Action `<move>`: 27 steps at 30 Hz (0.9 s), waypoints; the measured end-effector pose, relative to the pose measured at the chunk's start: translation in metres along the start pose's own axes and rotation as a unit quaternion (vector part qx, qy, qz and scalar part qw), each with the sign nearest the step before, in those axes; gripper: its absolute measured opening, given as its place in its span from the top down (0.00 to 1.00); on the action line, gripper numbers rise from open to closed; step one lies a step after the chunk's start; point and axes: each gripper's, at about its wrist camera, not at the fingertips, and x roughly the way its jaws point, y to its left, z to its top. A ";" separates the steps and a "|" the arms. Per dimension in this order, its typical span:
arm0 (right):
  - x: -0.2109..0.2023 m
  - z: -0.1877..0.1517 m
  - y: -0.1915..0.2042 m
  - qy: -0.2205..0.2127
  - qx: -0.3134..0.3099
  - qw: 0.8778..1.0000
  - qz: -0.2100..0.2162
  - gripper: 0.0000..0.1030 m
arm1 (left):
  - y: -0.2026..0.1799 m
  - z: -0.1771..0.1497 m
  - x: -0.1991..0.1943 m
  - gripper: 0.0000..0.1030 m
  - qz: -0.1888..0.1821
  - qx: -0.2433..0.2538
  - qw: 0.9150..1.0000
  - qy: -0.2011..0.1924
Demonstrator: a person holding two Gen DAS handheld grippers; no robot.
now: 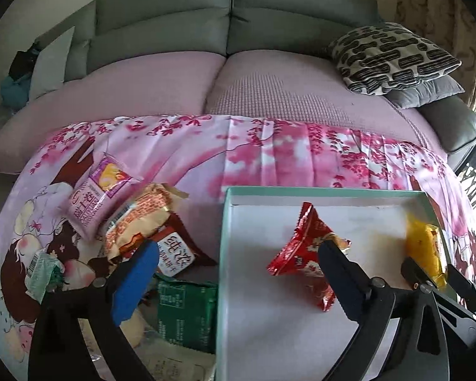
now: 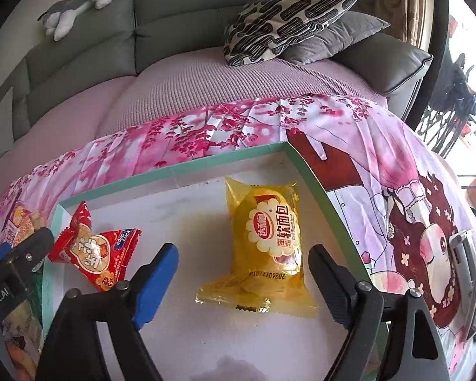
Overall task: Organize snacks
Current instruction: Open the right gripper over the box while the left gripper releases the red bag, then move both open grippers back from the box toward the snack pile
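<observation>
Currently, the left gripper (image 1: 238, 263) stands wide open with nothing between its fingers. Its left finger hangs over the loose snacks and its right finger over the tray (image 1: 228, 209), straddling the tray's left wall. The right gripper (image 2: 242, 265) is likewise spread open and empty, its fingers on either side of the yellow packet (image 2: 266, 244) without touching it.

The tray is a shallow white box with a green rim, set on a pink floral cloth (image 1: 269, 149). Two snacks lie inside it:
- The red packet (image 1: 304, 250) sits near the tray's middle in the left wrist view, just beside the left gripper's right finger; whether they touch cannot be told.
- The yellow packet lies flat near the tray's right wall, well apart from the red packet.

Outside the tray, to its left, more snacks lie piled on the cloth:
- a pale purple packet (image 1: 98, 197), farthest away;
- an orange-and-white packet (image 1: 142, 219) just beside it;
- a brown packet (image 1: 177, 250) partly under the orange one;
- a green packet (image 1: 187, 314) nearest, against the tray's left wall.

A sofa (image 1: 161, 25) stands beyond the cloth, with a patterned cushion (image 1: 393, 57) on its right end.
</observation>
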 end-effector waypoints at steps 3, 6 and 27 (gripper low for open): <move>0.000 -0.001 -0.001 0.001 0.004 1.000 0.001 0.06 | 0.002 -0.001 -0.001 0.03 0.011 0.000 1.000 -0.001; -0.003 -0.002 -0.002 -0.005 0.004 1.000 0.001 0.00 | 0.007 -0.003 -0.003 0.03 0.017 -0.004 1.000 0.000; -0.050 -0.032 0.023 -0.011 -0.041 0.999 0.009 0.00 | 0.060 -0.034 -0.063 0.02 0.053 -0.035 0.998 -0.025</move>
